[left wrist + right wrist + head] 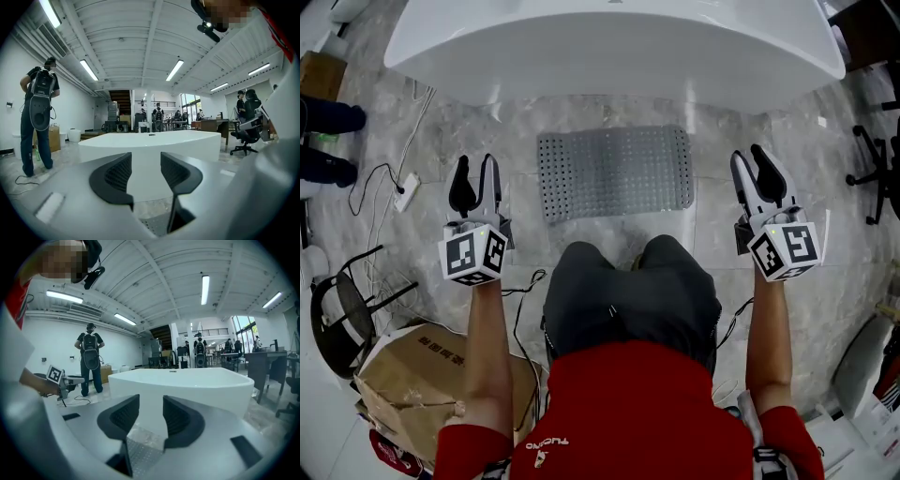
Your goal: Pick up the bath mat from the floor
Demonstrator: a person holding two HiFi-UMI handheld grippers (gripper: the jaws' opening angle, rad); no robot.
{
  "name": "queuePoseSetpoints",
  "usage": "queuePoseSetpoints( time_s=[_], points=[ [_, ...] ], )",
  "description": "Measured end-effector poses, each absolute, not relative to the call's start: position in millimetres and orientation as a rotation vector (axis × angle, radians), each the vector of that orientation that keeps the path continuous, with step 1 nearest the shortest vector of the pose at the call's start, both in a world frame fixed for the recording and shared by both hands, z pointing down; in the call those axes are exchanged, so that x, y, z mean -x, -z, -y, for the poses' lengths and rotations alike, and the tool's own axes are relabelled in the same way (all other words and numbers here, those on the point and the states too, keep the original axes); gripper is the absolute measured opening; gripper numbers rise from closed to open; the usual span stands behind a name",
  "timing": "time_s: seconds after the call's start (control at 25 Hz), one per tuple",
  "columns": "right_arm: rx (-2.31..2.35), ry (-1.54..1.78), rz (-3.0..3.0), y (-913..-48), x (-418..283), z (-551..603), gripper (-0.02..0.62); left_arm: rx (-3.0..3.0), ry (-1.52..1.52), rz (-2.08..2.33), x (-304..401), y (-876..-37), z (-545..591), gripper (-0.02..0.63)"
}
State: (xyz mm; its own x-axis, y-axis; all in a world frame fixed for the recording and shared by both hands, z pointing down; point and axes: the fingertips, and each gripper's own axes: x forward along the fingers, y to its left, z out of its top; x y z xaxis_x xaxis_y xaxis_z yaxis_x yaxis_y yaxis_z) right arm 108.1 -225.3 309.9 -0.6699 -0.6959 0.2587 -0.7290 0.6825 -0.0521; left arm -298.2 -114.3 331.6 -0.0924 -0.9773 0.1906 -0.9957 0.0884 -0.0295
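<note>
Slippage is looking like the main danger. The grey rectangular perforated rubber bath mat (614, 172) is lying flat against the grey marbled tile floor (727, 131), so fingers coming in nearly level could be skating over its thin edge instead of getting under it. If its underside is clinging to the tile, a pull at one end alone may be peeling it unevenly, and the limp sheet would likely be folding or sagging out of a shallow pinch.

The mat is sitting just in front of the white curved bathtub (609, 47). Its long axis is running left to right in the head view, parallel to the tub's side, with its short ends facing the two grippers. The left gripper (476, 183) is hovering off the mat's left end and the right gripper (757, 180) off its right end, both apart from it. The left pair of black ribbed fingers (115, 176) and the right pair of fingers (123, 416) are standing partly open with nothing between them. The person's dark-trousered knees (628, 281) are crowding the mat's near edge.
</note>
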Motion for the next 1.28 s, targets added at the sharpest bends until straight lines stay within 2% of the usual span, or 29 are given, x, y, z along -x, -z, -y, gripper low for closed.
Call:
queuePoseSetpoints(
  time_s=[0.4, 1.28],
  points=[
    [-1.177, -0.236, 2.644, -396, -112, 252, 0.167, -1.945, -0.262, 2.227, 317, -437, 122, 0.245],
    [-1.186, -0.259, 2.525, -589, -128, 277, 0.192, -1.927, -0.318, 2.180, 334, -619, 133, 0.278]
  ],
)
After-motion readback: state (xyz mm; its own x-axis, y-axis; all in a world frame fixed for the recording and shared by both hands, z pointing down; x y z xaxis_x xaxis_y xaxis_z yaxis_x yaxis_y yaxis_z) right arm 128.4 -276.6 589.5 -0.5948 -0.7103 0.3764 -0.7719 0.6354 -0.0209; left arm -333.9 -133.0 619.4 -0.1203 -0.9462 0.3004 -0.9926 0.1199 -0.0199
